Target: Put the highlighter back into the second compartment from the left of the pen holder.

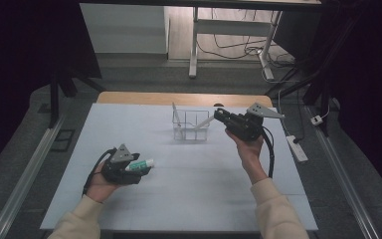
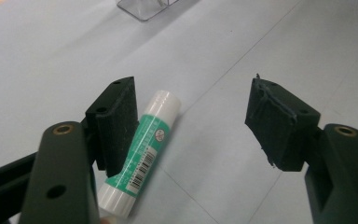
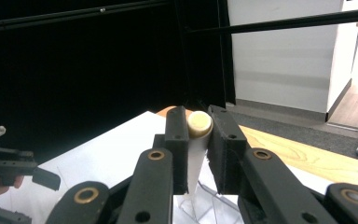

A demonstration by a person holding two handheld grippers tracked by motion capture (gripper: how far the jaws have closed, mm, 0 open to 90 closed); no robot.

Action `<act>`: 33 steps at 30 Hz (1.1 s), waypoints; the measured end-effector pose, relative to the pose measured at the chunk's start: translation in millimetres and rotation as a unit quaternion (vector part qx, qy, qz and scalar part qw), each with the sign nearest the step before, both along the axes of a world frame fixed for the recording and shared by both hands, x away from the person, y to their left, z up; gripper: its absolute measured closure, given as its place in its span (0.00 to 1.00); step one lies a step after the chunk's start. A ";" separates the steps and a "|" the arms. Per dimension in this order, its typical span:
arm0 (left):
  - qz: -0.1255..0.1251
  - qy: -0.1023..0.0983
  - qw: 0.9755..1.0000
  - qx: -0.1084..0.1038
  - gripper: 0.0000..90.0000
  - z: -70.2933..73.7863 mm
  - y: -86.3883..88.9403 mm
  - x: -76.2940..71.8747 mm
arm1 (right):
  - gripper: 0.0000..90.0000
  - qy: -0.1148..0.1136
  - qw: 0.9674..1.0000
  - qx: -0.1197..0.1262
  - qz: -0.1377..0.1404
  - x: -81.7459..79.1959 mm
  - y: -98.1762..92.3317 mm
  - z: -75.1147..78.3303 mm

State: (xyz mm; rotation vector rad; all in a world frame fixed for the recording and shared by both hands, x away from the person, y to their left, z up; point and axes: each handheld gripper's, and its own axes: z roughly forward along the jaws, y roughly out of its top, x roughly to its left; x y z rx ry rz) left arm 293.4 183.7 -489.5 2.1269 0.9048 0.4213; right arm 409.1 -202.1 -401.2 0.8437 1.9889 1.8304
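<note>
Your right gripper (image 3: pixel 198 154) pinches a white tube (image 3: pixel 196 149) between its 2 jaws, above the clear box (image 1: pixel 191 125) near the table's (image 1: pixel 189 199) far edge. Your left gripper (image 2: pixel 191 123) is spread wide near the left edge, a green-and-white glue stick (image 2: pixel 142 151) lying against 1 pad.

Table (image 1: pixel 189 199): pale top, frame centre
Far end: clear organiser (image 1: pixel 191 126) — upper middle
Near left: glue stick (image 1: pixel 140 165)
</note>
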 end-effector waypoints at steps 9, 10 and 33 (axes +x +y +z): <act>0.000 0.000 1.000 0.001 0.38 -0.1 0.1 -0.2 | 0.87 -0.002 1.000 -0.007 -0.014 11.9 4.5 7.0; 0.001 0.000 1.000 0.001 0.38 0.0 0.1 -0.2 | 0.87 -0.001 1.000 -0.007 -0.015 13.1 4.9 7.3; -0.002 0.004 1.000 0.009 0.38 -3.3 -1.6 0.8 | 0.86 0.024 0.998 -0.039 -0.041 52.1 30.6 6.8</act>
